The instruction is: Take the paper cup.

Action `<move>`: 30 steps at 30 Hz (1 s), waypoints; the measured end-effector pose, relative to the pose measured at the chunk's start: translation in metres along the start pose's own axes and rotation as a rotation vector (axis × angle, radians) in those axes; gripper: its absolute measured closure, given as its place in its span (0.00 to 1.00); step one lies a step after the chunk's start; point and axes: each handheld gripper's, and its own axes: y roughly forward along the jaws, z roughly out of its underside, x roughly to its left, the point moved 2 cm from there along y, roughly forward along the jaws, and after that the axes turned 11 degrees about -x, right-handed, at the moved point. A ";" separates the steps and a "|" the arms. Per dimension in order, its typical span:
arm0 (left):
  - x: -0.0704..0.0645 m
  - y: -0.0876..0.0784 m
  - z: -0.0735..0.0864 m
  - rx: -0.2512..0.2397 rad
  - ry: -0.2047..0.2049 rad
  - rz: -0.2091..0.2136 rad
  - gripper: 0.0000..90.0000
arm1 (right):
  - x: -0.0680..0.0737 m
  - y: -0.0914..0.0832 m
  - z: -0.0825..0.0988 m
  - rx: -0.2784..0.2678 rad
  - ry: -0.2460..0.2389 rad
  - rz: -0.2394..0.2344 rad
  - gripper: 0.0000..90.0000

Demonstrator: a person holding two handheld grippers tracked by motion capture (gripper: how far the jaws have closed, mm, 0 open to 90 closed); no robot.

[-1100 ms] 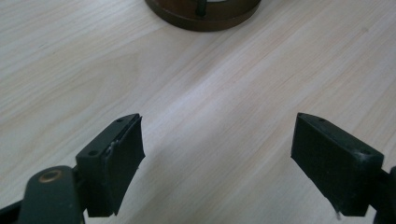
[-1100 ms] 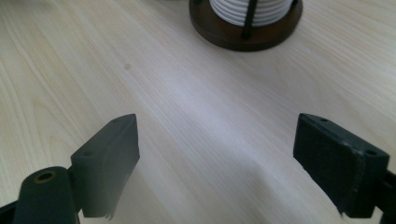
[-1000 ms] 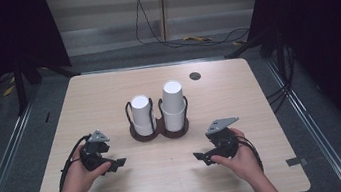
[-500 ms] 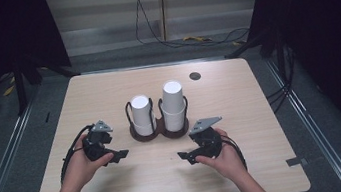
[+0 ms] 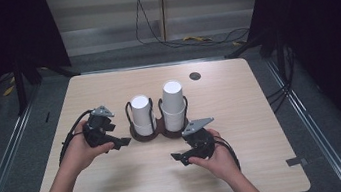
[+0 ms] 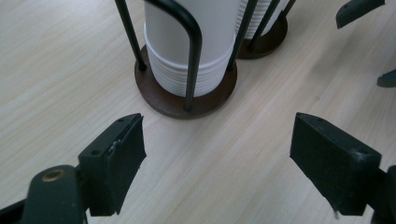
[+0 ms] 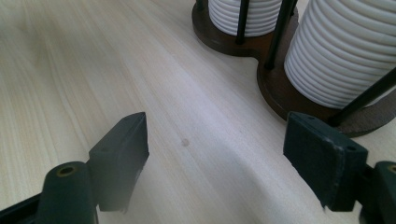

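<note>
Flanking two cup stacks (image 5: 141, 114) (image 5: 173, 105), two tongs (image 5: 123, 143) (image 5: 179, 158).

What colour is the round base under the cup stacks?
Dark brown base, holding white cups; it shows best in the left gripper view.

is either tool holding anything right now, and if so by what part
Nothing is held: the left tool and right tool are both open, with bare table between their jaws.

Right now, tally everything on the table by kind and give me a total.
Stacks of white cups: 2 (shorter stack, taller stack)
Dark cup holder with wire loops: 1
Hand-held tongs, both open: 2 (left tongs, right tongs)
Dark round spot on the far side of the tabletop: 1
Total: 6
</note>
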 end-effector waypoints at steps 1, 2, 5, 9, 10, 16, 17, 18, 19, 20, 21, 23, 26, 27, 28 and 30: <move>0.001 0.000 -0.002 0.002 0.004 0.006 0.20 | 0.000 0.000 0.000 0.000 0.001 0.000 0.24; 0.001 0.002 -0.003 0.002 0.002 0.011 0.21 | 0.000 0.000 0.000 0.001 0.001 0.001 0.24; 0.000 0.003 -0.008 0.011 0.004 0.028 0.21 | 0.001 0.000 -0.001 0.002 0.003 0.002 0.24; -0.001 0.004 -0.019 0.001 0.004 0.060 0.21 | 0.002 0.002 -0.001 0.003 0.005 0.002 0.25; -0.001 0.004 -0.023 0.000 0.007 0.056 0.21 | 0.002 0.004 -0.002 0.006 0.008 0.002 0.25; 0.002 0.002 -0.049 -0.008 0.042 0.037 0.27 | 0.009 0.015 -0.006 0.012 -0.010 -0.013 0.25; 0.003 0.002 -0.052 -0.006 0.044 0.036 0.27 | 0.010 0.016 -0.007 0.013 -0.011 -0.013 0.25; 0.003 0.003 -0.056 -0.007 0.048 0.032 0.28 | 0.011 0.018 -0.007 0.013 -0.008 -0.016 0.26; 0.004 0.004 -0.058 -0.008 0.052 0.033 0.29 | 0.011 0.020 -0.008 0.010 -0.010 -0.015 0.26; 0.004 0.006 -0.061 -0.002 0.057 0.045 0.30 | 0.011 0.021 -0.009 0.010 -0.011 -0.016 0.26; 0.004 0.008 -0.063 -0.002 0.060 0.042 0.30 | 0.012 0.022 -0.010 0.007 -0.009 -0.019 0.27; 0.004 0.012 -0.066 0.011 0.080 0.047 0.30 | 0.013 0.025 -0.011 0.005 -0.011 -0.025 0.27; 0.006 0.017 -0.070 0.026 0.094 0.059 0.32 | 0.014 0.028 -0.012 0.009 -0.015 -0.031 0.27; 0.006 0.019 -0.072 0.021 0.086 0.054 0.32 | 0.015 0.028 -0.012 0.011 -0.014 -0.033 0.27; 0.008 0.020 -0.073 0.019 0.082 0.052 0.32 | 0.014 0.029 -0.012 0.010 -0.012 -0.035 0.27; 0.010 0.022 -0.075 0.016 0.090 0.063 0.33 | 0.014 0.030 -0.012 0.006 -0.012 -0.034 0.27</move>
